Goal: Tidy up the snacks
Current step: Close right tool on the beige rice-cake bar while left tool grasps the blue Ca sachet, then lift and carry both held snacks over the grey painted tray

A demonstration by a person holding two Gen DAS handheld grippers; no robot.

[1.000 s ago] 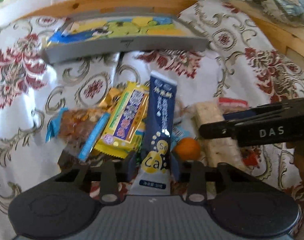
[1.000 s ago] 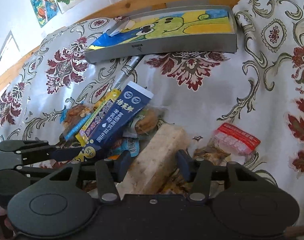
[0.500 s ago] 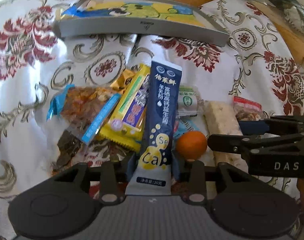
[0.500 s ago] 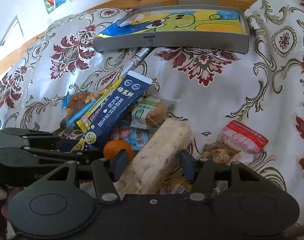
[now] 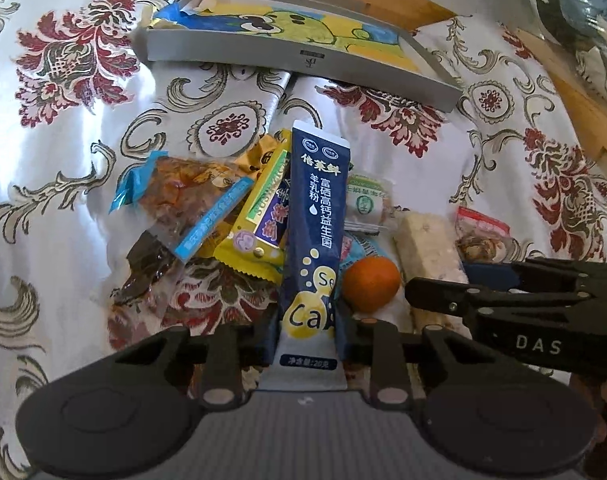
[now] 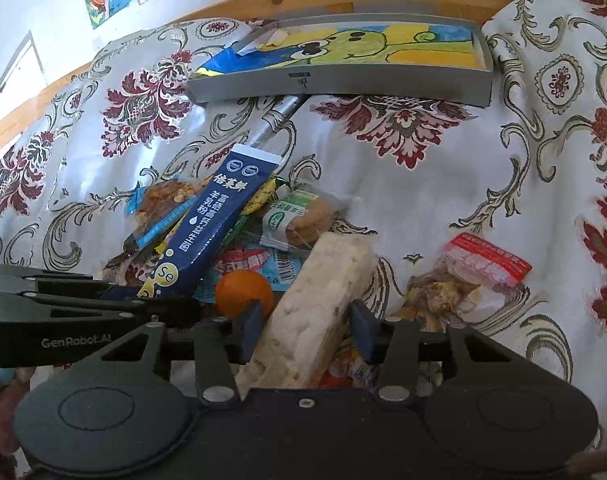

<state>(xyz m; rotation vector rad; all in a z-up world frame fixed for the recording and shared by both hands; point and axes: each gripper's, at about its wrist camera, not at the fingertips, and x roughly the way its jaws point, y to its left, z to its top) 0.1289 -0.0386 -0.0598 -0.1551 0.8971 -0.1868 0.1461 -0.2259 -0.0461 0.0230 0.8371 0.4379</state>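
A heap of snacks lies on the flowered cloth. My left gripper (image 5: 307, 336) is shut on the lower end of a dark blue stick pack (image 5: 317, 216), which points toward the grey tray (image 5: 303, 60). My right gripper (image 6: 305, 328) is shut on a pale puffed-grain bar (image 6: 327, 276). In the left wrist view the right gripper (image 5: 439, 280) comes in from the right, beside a small orange (image 5: 369, 284). The right wrist view shows the left gripper (image 6: 163, 300) at the left with the blue stick pack (image 6: 207, 220), and the tray (image 6: 343, 80) beyond.
Around the held items lie a yellow packet (image 5: 263, 220), a clear pack of brown snack with blue trim (image 5: 183, 204), a green-label cookie packet (image 6: 299, 216) and a red-topped packet (image 6: 479, 268). The tray is lined with a cartoon picture. A wooden edge runs behind it.
Both cameras have lifted and tipped down, so more of the tray's inside shows. Each gripper still holds its snack. The orange, hidden from the right wrist view a second ago, now shows.
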